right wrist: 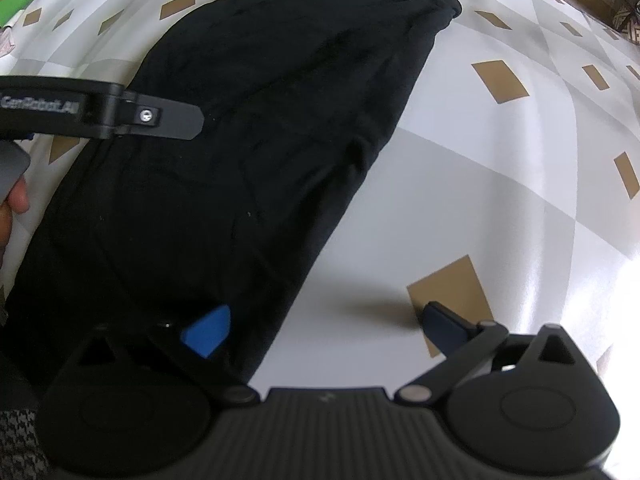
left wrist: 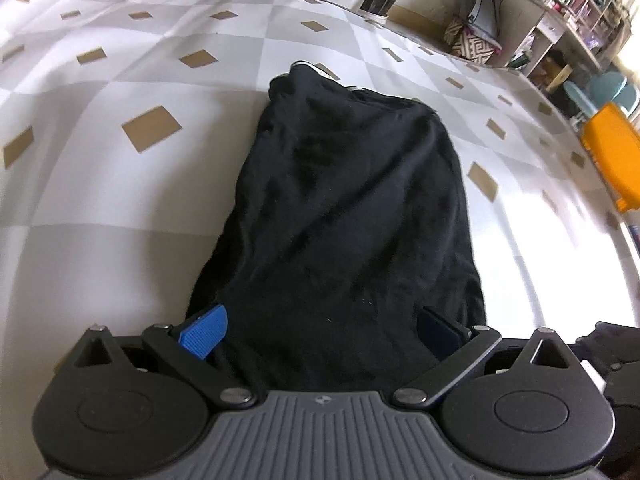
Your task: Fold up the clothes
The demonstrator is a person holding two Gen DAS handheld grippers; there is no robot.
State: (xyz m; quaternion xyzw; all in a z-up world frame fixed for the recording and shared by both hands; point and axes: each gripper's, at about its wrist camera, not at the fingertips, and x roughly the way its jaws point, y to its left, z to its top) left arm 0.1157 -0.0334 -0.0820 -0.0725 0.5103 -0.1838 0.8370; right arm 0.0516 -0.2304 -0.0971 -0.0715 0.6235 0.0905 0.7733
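The folded black cloth garment point(right wrist: 240, 140) runs off the right wrist view's left edge; the shelf clutter point(left wrist: 560, 8) is too small to identify.

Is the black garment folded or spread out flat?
Folded: the black garment lies as a narrow, thick bundle with layered edges on the checked tablecloth.

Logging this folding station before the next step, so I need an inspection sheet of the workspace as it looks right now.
Surface: grey-and-white checked cloth with tan diamonds, covering the table.
Job's things: black fabric garment, lying partly folded lengthwise.
Clutter: nothing seen on the cloth.
Grippers: left tongs open astride the garment's near end; right tongs open over its right edge.
Cables: nothing seen.
Surroundings: orange plastic bin, shelving.
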